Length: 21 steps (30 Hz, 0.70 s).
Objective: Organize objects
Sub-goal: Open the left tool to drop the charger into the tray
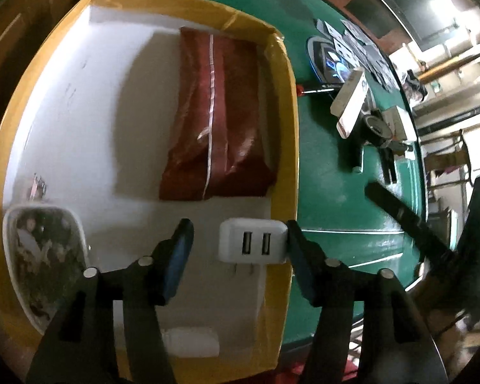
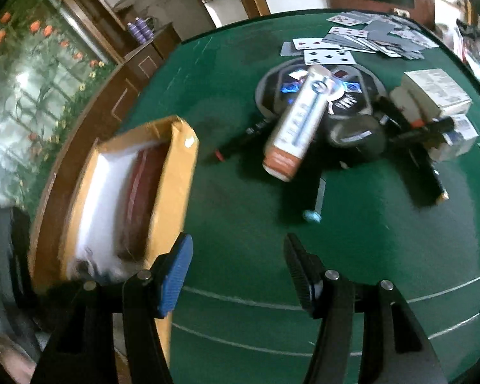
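Between the left tongs (image 1: 240, 252), a white two-port USB charger (image 1: 252, 240) is seen inside the yellow-rimmed box (image 1: 284, 102), at its near right corner. The tongs are spread wide: the right pad appears to touch the charger's side, while a clear gap is left at the left pad, so nothing is judged to be gripped. Whether the charger rests on the box floor or leans on the wall cannot be told.

Further in, a dark red pouch (image 1: 217, 121) is laid flat along the right wall, and a white-framed picture item (image 1: 44, 262) sits at the near left.

Right tongs (image 2: 238, 272) are held wide and empty above the green counter (image 2: 384, 256). The view is blurred.

Beyond them, a white tube with an orange-brown cap (image 2: 299, 124) lies on a dark round tray (image 2: 265, 92), with small white boxes (image 2: 435, 96) and playing cards (image 2: 329, 56) further back. These are judged still to be sorted.

Risks:
- The charger could be dragged or tipped if the left tongs are withdrawn with the right pad in contact.
- The tube could roll off the clutter if nudged on approach.
- A blurred approach could lead to a missed grasp.
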Motion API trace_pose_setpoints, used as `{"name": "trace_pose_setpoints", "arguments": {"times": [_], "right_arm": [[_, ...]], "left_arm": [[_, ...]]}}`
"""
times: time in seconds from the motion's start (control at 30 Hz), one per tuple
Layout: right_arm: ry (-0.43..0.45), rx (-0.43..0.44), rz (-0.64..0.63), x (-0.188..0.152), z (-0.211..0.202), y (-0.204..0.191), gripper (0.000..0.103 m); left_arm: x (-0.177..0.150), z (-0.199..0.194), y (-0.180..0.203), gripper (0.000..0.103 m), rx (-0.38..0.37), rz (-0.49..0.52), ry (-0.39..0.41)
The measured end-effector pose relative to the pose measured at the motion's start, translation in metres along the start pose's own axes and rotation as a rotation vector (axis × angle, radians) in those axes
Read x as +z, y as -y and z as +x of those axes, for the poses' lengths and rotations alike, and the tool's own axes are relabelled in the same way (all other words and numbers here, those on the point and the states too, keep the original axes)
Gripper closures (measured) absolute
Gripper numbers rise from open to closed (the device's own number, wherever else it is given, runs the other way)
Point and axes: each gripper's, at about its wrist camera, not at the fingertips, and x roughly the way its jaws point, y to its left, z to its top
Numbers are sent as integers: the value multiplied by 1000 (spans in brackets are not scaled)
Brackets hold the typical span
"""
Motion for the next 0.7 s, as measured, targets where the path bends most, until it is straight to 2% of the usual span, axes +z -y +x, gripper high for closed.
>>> {"name": "trace_pose_setpoints", "arguments": {"times": [0.1, 0.23, 0.4, 0.47, 0.6, 0.7], "right_arm": [[17, -21, -24, -17, -6, 9, 36], [26, -23, 4, -33, -13, 27, 35], [21, -25, 73, -38, -14, 46, 35], [27, -22, 86, -39, -17, 50, 35], [46, -27, 88, -39, -23, 54, 26], [48, -32, 92, -41, -26, 58, 26]], "left_arm": [[0, -12, -4, 44, 30, -14, 22], [6, -32, 3, 44, 67, 0, 93], [21, -41, 30, 44, 59, 41, 143], [24, -37, 41, 44, 56, 69, 139], [29, -25, 63, 44, 52, 119, 103], [34, -12, 80, 44, 59, 165, 77]]}}
